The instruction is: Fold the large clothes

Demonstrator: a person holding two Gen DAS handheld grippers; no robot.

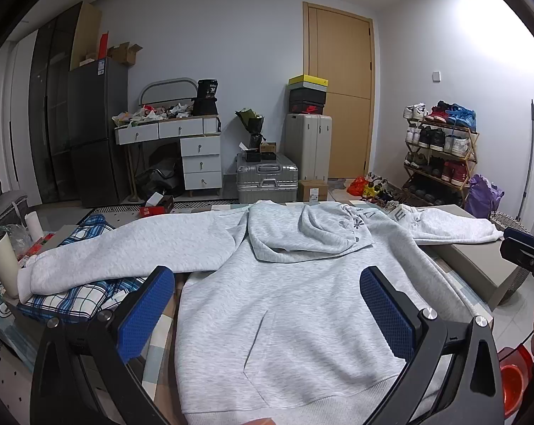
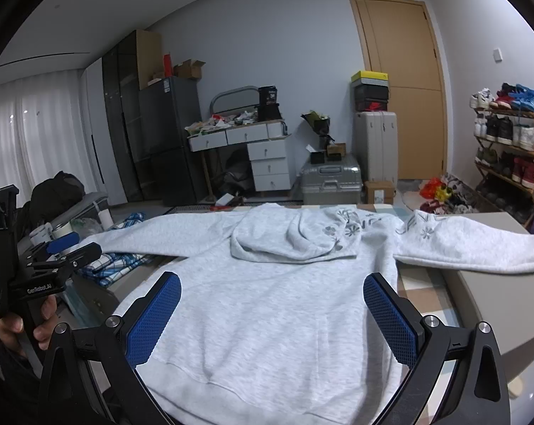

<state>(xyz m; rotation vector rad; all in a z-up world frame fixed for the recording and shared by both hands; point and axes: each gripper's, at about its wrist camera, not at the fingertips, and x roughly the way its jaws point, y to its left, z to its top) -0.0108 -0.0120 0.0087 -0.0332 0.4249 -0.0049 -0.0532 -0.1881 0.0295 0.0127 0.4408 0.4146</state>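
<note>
A light grey hoodie (image 1: 291, 304) lies flat and face up on the table, sleeves spread to both sides and hood folded onto the chest. In the right wrist view the hoodie (image 2: 267, 304) fills the middle, its hem nearest me. My left gripper (image 1: 267, 313) hovers open over the hoodie's lower body with nothing between its blue pads. Over the hem on the right side, my right gripper (image 2: 272, 318) is open and empty too. The left gripper's body (image 2: 59, 248) shows at the left edge, held by a hand (image 2: 15, 329).
A blue plaid cloth (image 1: 86, 294) lies under the left sleeve. A white tumbler (image 1: 1, 265) stands at the table's left edge. A grey box (image 1: 479, 265) sits under the right sleeve. Suitcases (image 1: 267, 177), a dresser and a shoe rack (image 1: 440, 152) stand beyond.
</note>
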